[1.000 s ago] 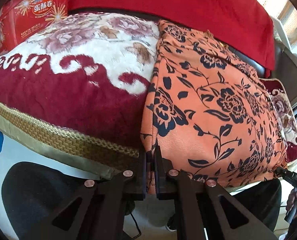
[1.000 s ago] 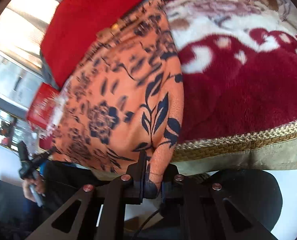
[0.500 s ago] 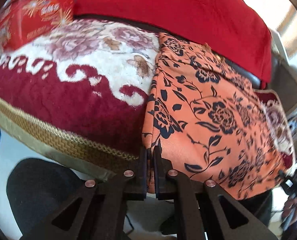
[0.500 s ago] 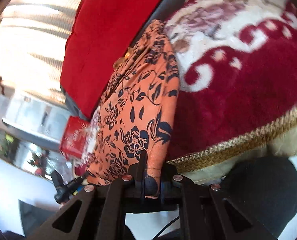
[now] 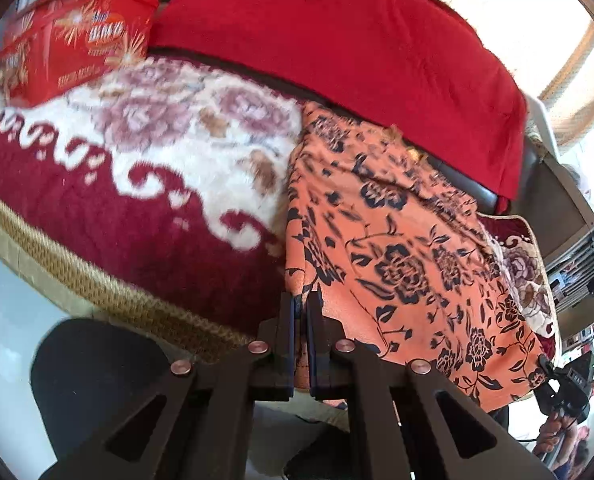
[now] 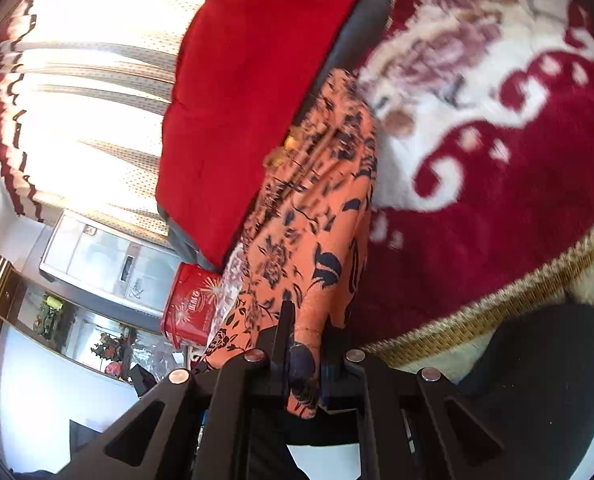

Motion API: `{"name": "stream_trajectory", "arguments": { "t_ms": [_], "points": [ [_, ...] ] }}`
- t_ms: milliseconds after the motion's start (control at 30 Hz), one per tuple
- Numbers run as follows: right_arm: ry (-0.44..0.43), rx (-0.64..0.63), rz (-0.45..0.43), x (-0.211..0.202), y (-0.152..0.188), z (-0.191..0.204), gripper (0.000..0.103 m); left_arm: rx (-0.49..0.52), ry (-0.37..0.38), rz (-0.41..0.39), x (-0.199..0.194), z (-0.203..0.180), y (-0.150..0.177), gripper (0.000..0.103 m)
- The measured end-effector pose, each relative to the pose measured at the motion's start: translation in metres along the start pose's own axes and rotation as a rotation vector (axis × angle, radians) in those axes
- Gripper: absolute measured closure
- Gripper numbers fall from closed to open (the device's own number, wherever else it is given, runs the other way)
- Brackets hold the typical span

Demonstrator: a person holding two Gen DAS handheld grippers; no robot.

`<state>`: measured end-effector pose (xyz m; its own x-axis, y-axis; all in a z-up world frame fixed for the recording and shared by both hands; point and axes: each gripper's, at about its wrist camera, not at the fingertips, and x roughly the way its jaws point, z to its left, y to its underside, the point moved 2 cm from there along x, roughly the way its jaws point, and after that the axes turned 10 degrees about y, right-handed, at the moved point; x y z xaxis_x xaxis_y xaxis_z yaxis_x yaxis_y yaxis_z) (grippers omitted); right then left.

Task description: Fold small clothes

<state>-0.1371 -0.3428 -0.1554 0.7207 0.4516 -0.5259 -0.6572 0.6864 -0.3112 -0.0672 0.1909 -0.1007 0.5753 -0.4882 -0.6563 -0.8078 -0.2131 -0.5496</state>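
An orange garment with dark blue flowers (image 5: 397,248) lies spread over a plush red and white floral blanket (image 5: 157,184). My left gripper (image 5: 301,304) is shut on the garment's near left corner. My right gripper (image 6: 305,320) is shut on the garment's other near corner, and the cloth (image 6: 313,216) runs away from it, raised and stretched. The right gripper also shows at the lower right of the left wrist view (image 5: 561,384), at the garment's edge.
A red cushion (image 5: 357,40) lies behind the garment. A red printed box (image 5: 81,44) stands at the back left. The blanket's gold woven edge (image 5: 97,280) runs along the front. A second red tin (image 6: 193,308) and a cabinet (image 6: 109,260) show past the garment.
Both grippers have lifted and moved with the garment's near corners. The right wrist view has tilted up, showing more curtain and room. The grip on the cloth is unchanged.
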Motion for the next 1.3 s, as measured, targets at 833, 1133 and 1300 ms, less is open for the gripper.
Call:
{"name": "stream_trajectory", "arguments": {
  "t_ms": [833,1133,1300],
  "points": [
    [0.113,0.004,0.111,0.044,-0.037,0.005,0.094,0.099,-0.068,0.154,0.052,-0.007,-0.035,0.098],
    [-0.025,-0.188,-0.142,0.082,-0.231,0.121,0.094,0.207,0.054,-0.117,0.082,-0.072,-0.218,0.098],
    [0.152,-0.074,-0.099,0.184,-0.308,0.076,0.046,0.127,-0.100,-0.039,0.207,-0.036,-0.262,0.087]
  ]
}}
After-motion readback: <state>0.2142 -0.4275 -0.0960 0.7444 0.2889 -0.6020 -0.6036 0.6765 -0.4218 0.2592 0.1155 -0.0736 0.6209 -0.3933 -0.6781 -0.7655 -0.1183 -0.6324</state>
